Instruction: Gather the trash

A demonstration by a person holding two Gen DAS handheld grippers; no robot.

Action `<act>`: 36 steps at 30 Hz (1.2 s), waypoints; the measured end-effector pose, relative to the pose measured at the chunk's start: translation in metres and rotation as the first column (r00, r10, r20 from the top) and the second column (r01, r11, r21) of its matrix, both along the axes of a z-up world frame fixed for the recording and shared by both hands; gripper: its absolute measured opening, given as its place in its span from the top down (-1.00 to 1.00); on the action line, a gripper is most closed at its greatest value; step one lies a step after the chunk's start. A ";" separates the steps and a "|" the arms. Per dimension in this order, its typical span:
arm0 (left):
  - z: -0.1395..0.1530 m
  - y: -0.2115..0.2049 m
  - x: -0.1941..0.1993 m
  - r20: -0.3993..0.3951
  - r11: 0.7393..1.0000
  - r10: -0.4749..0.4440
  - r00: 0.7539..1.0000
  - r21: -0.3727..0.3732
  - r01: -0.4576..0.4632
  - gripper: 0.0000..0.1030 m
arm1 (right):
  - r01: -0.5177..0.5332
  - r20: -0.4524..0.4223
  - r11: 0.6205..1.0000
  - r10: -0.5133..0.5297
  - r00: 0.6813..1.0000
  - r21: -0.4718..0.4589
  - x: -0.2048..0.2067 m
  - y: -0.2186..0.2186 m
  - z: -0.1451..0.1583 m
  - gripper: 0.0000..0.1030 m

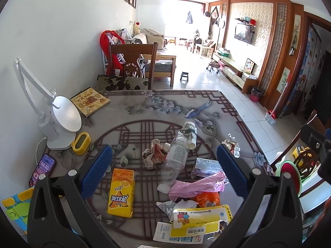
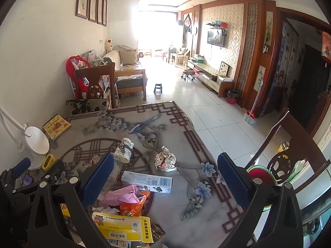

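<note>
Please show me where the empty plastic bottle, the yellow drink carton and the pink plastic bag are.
plastic bottle (image 1: 175,157): left wrist view, on its clear body.
yellow drink carton (image 1: 122,192): left wrist view, on its front face.
pink plastic bag (image 1: 196,186): left wrist view, on its crumpled middle.

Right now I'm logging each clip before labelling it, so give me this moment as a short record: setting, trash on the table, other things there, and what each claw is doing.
setting: table with a flower-pattern cover, living room behind
trash: clear plastic bottle, orange juice carton, pink plastic bag, crumpled paper, crumpled foil wrapper, toothpaste box, torn yellow box
other things: white desk lamp, phone, yellow timer
left claw: open, empty, above the bottle
right claw: open, empty, above the toothpaste box
collected so far: nothing held
</note>
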State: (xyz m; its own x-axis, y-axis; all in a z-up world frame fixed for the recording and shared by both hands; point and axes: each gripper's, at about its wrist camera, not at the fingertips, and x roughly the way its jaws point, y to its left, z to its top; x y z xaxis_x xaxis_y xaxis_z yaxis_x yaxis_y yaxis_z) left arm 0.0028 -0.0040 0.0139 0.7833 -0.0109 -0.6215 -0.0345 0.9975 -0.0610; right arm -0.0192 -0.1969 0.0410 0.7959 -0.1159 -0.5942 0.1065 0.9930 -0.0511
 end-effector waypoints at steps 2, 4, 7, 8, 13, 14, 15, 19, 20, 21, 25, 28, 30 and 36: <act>0.001 0.001 0.001 -0.001 1.000 -0.003 1.000 -0.004 0.003 -0.93 | 0.000 0.001 1.000 0.000 1.000 0.001 0.000 0.000 0.000 -0.87; 0.002 0.002 0.002 0.000 1.000 -0.005 1.000 -0.005 0.005 -0.93 | 0.001 0.000 1.000 -0.001 1.000 0.002 0.000 -0.001 -0.001 -0.87; -0.006 0.001 -0.004 0.003 1.000 -0.005 1.000 -0.006 0.005 -0.92 | 0.000 -0.003 1.000 0.000 1.000 0.003 0.000 -0.001 -0.001 -0.87; -0.007 0.001 -0.003 0.002 1.000 -0.006 1.000 -0.005 0.006 -0.92 | 0.000 -0.003 1.000 0.000 1.000 0.003 0.000 -0.001 -0.001 -0.87; -0.008 -0.001 -0.004 -0.001 1.000 -0.010 1.000 -0.007 0.010 -0.92 | 0.000 -0.003 1.000 0.000 1.000 0.002 0.000 -0.002 -0.002 -0.87; -0.009 0.000 -0.004 -0.001 1.000 -0.012 1.000 -0.008 0.012 -0.92 | 0.001 -0.003 1.000 -0.001 1.000 0.003 0.000 -0.002 -0.002 -0.87; -0.008 -0.002 -0.005 -0.001 1.000 -0.012 1.000 -0.007 0.012 -0.92 | 0.001 -0.003 1.000 -0.001 1.000 0.004 0.000 -0.002 -0.002 -0.87; -0.010 -0.002 -0.006 -0.002 1.000 -0.013 1.000 -0.007 0.013 -0.92 | 0.000 -0.004 1.000 0.000 1.000 0.003 0.000 -0.002 -0.002 -0.87; -0.010 -0.002 -0.006 -0.003 1.000 -0.013 1.000 -0.007 0.013 -0.92 | 0.000 -0.004 1.000 0.000 1.000 0.003 0.000 -0.002 -0.002 -0.87; -0.010 -0.002 -0.005 -0.003 1.000 -0.012 1.000 -0.008 0.012 -0.92 | 0.000 -0.003 1.000 0.000 1.000 0.003 0.000 -0.002 -0.002 -0.87; -0.009 -0.003 -0.005 -0.006 1.000 -0.012 1.000 -0.008 0.012 -0.92 | 0.000 -0.004 1.000 0.000 1.000 0.003 0.001 -0.002 -0.002 -0.87; -0.010 -0.003 -0.005 -0.007 1.000 -0.013 1.000 -0.010 0.013 -0.93 | 0.000 -0.005 1.000 0.000 1.000 0.004 0.001 -0.002 -0.002 -0.87; -0.011 -0.003 -0.005 -0.008 1.000 -0.013 1.000 -0.011 0.013 -0.92 | 0.000 -0.006 1.000 0.000 1.000 0.004 0.001 -0.002 -0.002 -0.87; -0.010 -0.002 -0.005 -0.008 1.000 -0.013 1.000 -0.011 0.013 -0.92 | 0.000 -0.007 1.000 0.000 1.000 0.004 0.001 -0.002 -0.003 -0.87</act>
State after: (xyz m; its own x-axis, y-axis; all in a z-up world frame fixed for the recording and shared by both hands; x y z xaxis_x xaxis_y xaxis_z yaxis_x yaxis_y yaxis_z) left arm -0.0017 -0.0064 0.0035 0.7778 -0.0282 -0.6278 -0.0217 0.9972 -0.0717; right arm -0.0182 -0.1987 0.0382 0.7918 -0.1141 -0.6001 0.1065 0.9931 -0.0483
